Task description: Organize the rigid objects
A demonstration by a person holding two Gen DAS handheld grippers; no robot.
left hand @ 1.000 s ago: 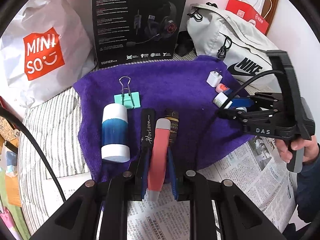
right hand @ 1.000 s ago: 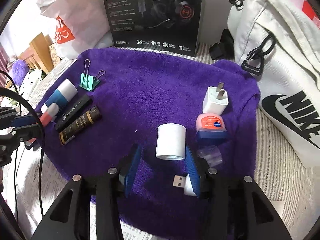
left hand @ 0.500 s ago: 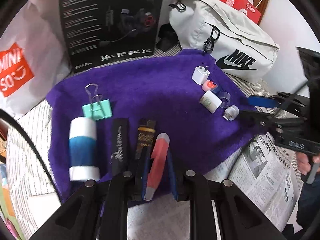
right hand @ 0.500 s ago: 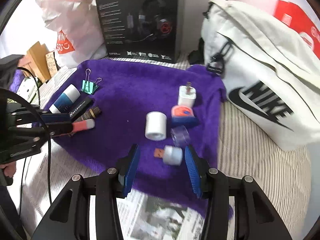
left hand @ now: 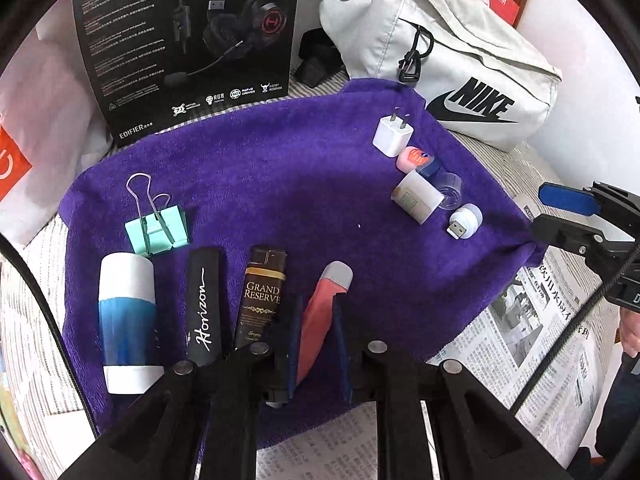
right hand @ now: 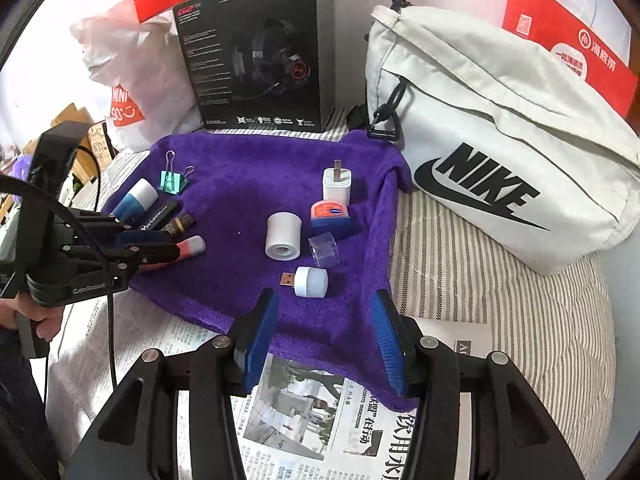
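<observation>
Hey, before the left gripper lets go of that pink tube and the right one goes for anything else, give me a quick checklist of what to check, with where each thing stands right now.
1. Left gripper closed on the pink tube: ok.
2. Tube lined up beside the Grand Reserve bar: not ok, it tilts right.
3. Tube resting on the purple towel: cannot tell.
4. Right gripper open and empty: ok.
5. Right gripper clear of the USB light: ok, it sits ahead of the fingers, untouched.
6. White roll clear of the plastic cap: ok, a gap shows.
</observation>
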